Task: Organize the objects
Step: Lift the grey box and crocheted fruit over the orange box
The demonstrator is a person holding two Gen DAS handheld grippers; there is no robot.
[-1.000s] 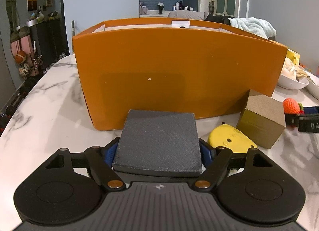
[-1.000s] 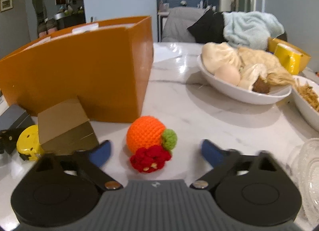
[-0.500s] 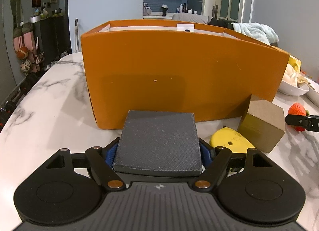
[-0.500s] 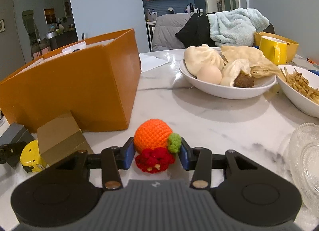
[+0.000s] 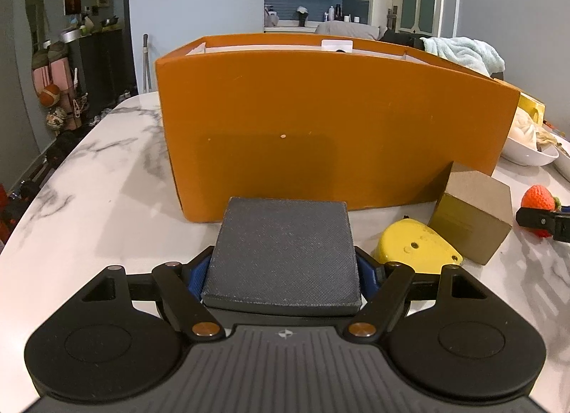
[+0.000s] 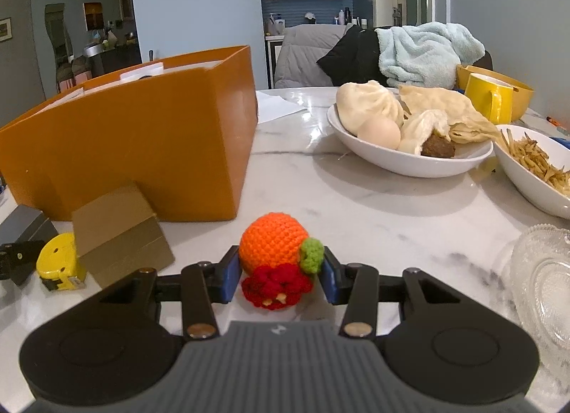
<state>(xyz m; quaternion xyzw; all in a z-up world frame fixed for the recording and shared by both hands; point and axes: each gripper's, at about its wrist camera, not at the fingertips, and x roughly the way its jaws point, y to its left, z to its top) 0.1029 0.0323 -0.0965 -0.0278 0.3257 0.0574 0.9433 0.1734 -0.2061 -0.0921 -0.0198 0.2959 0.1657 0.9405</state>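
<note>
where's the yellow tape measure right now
The yellow tape measure lies on the marble table, in front of the orange box, between the dark grey box and the gold box.

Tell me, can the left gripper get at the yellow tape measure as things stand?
Probably not yet. The left gripper is shut on the dark grey box, so its fingers are occupied. The yellow tape measure lies uncovered just right of it, beside the cardboard cube.

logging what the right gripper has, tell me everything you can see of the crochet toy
The crochet toy is a yarn ball: orange body, a small green knob at its right, a red ruffled piece with pale flecks in front. It sits between the right gripper's blue jaws, which press its sides, over the marble table. Whether it is lifted cannot be told.
</note>
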